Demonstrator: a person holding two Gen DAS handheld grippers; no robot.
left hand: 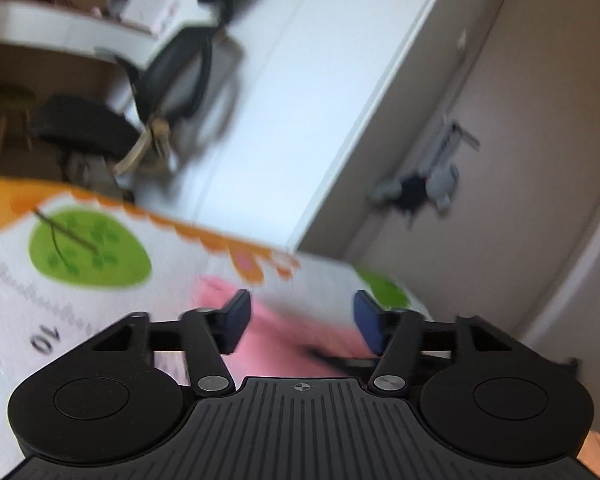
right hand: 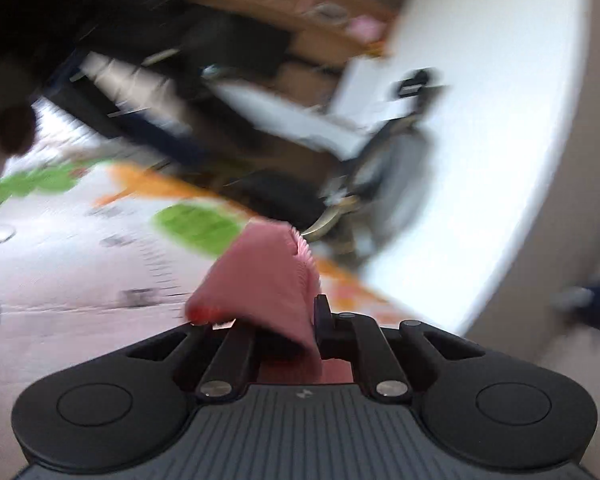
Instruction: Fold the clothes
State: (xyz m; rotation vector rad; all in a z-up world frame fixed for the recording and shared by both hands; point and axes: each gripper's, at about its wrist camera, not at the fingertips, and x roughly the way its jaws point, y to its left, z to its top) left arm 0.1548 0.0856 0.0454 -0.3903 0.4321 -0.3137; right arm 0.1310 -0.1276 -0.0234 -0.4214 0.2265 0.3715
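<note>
A pink garment (left hand: 296, 332) lies on the patterned play mat (left hand: 60, 320), blurred, just beyond my left gripper (left hand: 302, 318). That gripper is open, its blue pads (left hand: 236, 316) wide apart with nothing between them. In the right wrist view my right gripper (right hand: 284, 320) is shut on a fold of the pink garment (right hand: 268, 280), which rises in a peak above the fingers and hides the left pad. Only the right fingertip (right hand: 322, 312) shows clearly. The frame is heavily motion-blurred.
The mat shows green leaf shapes (left hand: 88, 250) and an orange scalloped border (left hand: 220, 244). A black office chair (left hand: 172, 92) stands beside a desk (left hand: 60, 32). A white wall and a door (left hand: 520, 140) lie beyond the mat. Dark furniture (right hand: 160, 60) fills the back of the right wrist view.
</note>
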